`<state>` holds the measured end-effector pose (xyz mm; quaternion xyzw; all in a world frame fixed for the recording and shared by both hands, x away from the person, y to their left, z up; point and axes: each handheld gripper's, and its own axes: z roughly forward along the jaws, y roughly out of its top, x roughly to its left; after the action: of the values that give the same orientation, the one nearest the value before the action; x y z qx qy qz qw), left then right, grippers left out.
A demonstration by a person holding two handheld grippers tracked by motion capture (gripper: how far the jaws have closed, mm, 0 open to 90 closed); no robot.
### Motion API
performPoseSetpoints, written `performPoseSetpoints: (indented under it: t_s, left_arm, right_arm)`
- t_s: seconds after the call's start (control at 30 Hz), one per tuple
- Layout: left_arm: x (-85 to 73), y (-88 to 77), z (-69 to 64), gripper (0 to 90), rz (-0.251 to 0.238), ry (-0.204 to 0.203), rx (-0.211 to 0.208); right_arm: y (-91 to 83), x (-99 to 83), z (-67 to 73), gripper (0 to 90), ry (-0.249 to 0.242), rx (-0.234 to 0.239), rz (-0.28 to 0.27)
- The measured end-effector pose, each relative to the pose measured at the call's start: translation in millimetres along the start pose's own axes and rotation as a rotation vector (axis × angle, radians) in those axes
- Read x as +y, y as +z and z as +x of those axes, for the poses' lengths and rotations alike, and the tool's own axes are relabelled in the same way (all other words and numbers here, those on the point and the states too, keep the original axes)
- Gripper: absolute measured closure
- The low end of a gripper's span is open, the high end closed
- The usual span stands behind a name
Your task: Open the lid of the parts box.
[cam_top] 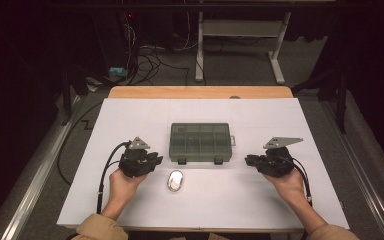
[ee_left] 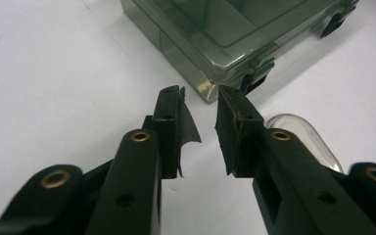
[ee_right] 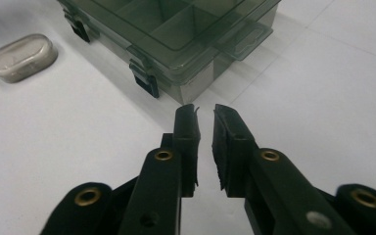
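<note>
A smoky transparent compartment box (cam_top: 200,141) lies shut on the white table cover, with two dark latches on its near side. In front of it lies a small clear oval case (cam_top: 175,180). My left gripper (cam_top: 157,160) hovers left of the box, pointing at its near left corner (ee_left: 225,34), with the oval case (ee_left: 298,132) beside its right jaw. My right gripper (cam_top: 247,160) hovers right of the box, facing its near right corner (ee_right: 176,29), and the oval case (ee_right: 22,56) lies farther left. Both my left gripper (ee_left: 205,98) and my right gripper (ee_right: 204,112) show a narrow gap with nothing between the jaws.
The white cover (cam_top: 130,115) spans the table, whose wooden far edge (cam_top: 200,92) shows behind it. Beyond stand a white desk frame (cam_top: 277,55) and floor cables (cam_top: 150,60). A black cable (cam_top: 105,170) trails from my left gripper.
</note>
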<state>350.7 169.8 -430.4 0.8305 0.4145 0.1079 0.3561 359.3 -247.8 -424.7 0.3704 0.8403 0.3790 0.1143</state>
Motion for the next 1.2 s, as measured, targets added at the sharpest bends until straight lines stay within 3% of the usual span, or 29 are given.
performPoseSetpoints:
  t_s: [0.17,0.3,0.43,0.87,1.2]
  left_arm:
    - [5.8,6.2,2.2,77.2,0.05,0.004,-0.004]
    - [9.8,13.4,-1.3,81.5,0.098,0.026,0.023]
    - [12.3,17.3,-3.5,83.1,0.112,0.041,0.026]
    - [15.0,26.8,-6.5,83.4,0.128,0.054,0.021]
    - [16.2,28.7,-7.2,83.2,0.12,0.054,0.011]
  right_arm:
    - [9.0,6.7,1.1,87.1,-0.013,0.007,0.045]
    - [21.7,12.3,4.0,90.0,-0.034,0.006,0.096]
    - [29.5,17.8,6.6,90.0,-0.048,0.006,0.116]
    - [42.7,26.7,10.9,90.0,-0.065,-0.001,0.155]
    - [43.0,27.1,10.7,90.0,-0.052,0.016,0.143]
